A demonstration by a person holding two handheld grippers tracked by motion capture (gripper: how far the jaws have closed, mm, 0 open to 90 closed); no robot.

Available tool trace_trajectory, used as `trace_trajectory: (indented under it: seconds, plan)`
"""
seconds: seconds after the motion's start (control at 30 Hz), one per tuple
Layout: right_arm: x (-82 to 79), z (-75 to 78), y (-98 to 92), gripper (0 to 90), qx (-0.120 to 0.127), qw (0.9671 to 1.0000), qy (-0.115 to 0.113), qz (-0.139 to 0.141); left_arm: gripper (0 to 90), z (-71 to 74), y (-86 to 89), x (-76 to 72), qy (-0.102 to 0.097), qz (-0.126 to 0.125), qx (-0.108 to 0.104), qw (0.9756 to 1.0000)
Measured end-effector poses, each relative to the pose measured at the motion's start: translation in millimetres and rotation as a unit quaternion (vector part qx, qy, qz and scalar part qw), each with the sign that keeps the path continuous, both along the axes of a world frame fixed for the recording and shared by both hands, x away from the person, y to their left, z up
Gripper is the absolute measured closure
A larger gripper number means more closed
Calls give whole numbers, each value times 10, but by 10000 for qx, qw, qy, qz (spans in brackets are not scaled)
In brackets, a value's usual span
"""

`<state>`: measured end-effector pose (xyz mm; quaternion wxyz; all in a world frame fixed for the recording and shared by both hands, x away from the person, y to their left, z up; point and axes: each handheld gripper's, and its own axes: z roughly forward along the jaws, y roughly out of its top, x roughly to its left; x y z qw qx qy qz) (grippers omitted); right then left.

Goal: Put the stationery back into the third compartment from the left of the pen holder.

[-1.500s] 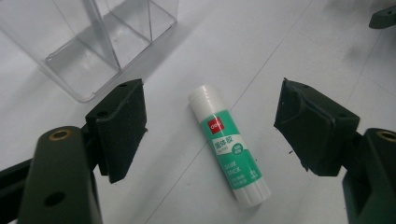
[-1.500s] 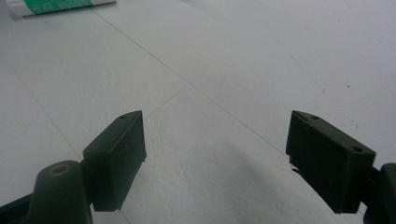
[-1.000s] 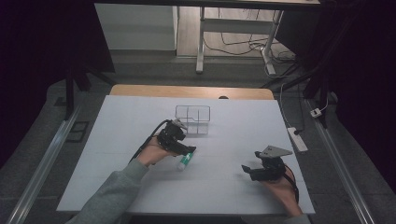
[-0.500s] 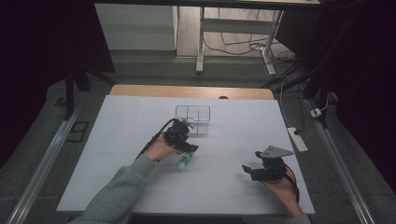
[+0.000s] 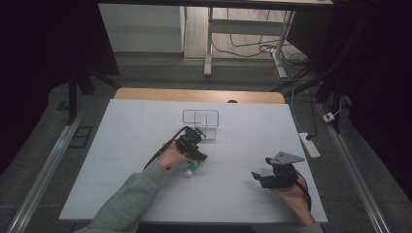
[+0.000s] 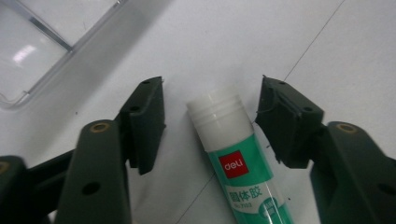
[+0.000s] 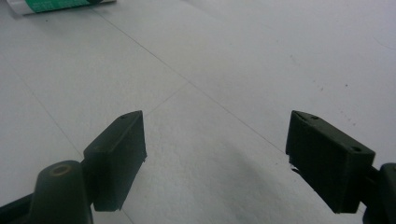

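Two jaws of my left gripper stand either side of the glue stick, and they have just been closing; the stick lies between them, but in the left gripper view there is bare table on both sides of its white cap, so the pads are not yet pressing and I count the gripper as half-narrowed, holding nothing. From the high view the left gripper sits low over the white table, with the glue stick flat on the surface just under it and the clear tray a little beyond, near but apart. My right gripper rests well off to the side with its jaws wide and nothing between them; its own view gives the same, open jaws over plain table and the stick far off at the top edge.

My worry is the geometry; the stick is round and lies slightly askew between the jaws, nearer the right-hand pad in that view; if that pad lands first, I judge it could roll or skid the tube sideways out of the grip. The pads also sit up near the cap end; a pinch there might let the body droop or the tube pivot on lifting.
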<state>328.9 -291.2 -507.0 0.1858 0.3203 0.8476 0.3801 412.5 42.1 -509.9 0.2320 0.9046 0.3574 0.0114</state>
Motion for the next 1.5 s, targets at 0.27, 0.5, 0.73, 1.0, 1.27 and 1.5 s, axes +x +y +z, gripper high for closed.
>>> trace_trajectory:
  seconds: [0.27,0.5,0.73,1.0,1.27,1.5]
  plan:
    - [1,-8,5,194,-45,10000,1,-57,568,1,-35,-50,-85,5,33,10000]
    - [2,-11,5,194,-55,10000,12,-79,592,3,-29,-47,-42,-7,-11,10000]
    - [5,-11,-2,195,-40,10000,22,-79,611,30,29,-40,25,-77,-126,9999]
    - [7,-14,1,195,-52,9999,17,-88,629,135,98,-76,-83,-186,-352,9992]
    - [10,-18,2,195,-69,9999,35,-94,639,288,218,-138,-275,-224,-613,9975]
    - [9,-17,3,195,-76,9999,28,-102,641,450,346,-180,-465,-194,-847,9951]
